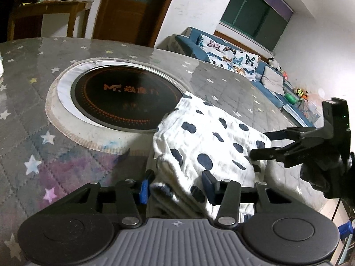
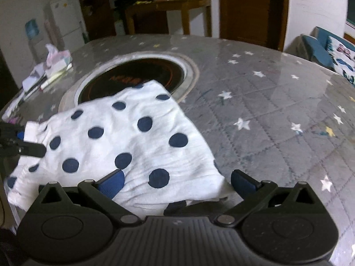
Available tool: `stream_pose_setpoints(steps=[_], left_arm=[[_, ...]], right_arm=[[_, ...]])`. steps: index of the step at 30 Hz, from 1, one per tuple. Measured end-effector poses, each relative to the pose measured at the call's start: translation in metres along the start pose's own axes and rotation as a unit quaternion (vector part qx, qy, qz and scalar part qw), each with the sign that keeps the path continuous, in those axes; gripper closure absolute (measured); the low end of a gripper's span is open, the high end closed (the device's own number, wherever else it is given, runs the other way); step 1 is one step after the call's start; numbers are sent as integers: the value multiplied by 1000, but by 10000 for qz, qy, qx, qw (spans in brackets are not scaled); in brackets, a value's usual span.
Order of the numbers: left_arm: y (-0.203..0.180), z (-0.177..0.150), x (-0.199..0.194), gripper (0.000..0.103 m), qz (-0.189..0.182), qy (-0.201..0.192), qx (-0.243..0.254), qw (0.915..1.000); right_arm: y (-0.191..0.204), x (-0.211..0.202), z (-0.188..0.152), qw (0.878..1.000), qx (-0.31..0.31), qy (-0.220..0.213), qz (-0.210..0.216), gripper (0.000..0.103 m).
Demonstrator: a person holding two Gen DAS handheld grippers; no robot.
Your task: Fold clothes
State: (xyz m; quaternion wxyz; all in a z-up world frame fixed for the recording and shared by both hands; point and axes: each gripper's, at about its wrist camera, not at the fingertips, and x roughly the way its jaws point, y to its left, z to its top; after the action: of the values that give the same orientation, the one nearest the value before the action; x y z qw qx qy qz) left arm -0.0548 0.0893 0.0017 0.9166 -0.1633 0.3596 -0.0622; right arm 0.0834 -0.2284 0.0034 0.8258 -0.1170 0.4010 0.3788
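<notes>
The spotted cloth (image 2: pixel 124 141) is lying on the desk (image 2: pixel 266 110) near its front edge, its far corner overlapping the round hob (image 1: pixel 124 102). It is showing stacked layers along the near side, so some folding looks done, though the shape is uneven and rumpled; squaring or another fold may remain. The left gripper (image 1: pixel 177 186) is hanging with fingers spread astride the near layered edge. The right gripper (image 2: pixel 177 181) is likewise spread wide over the cloth's corner, gripping nothing.
</notes>
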Motion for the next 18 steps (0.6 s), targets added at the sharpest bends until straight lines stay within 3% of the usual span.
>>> stream_pose_setpoints(steps=[7, 16, 18], left_arm=[[7, -4, -17, 37, 122, 10, -409, 9991], [3, -9, -16, 39, 78, 210, -696, 9973], [3, -9, -11, 41, 43, 270, -734, 9969]], right_arm=[[-4, 8, 16, 9991, 296, -274, 148, 0], [-11, 24, 13, 9968, 657, -249, 391, 8], [-12, 21, 10, 9966, 684, -252, 384, 15]])
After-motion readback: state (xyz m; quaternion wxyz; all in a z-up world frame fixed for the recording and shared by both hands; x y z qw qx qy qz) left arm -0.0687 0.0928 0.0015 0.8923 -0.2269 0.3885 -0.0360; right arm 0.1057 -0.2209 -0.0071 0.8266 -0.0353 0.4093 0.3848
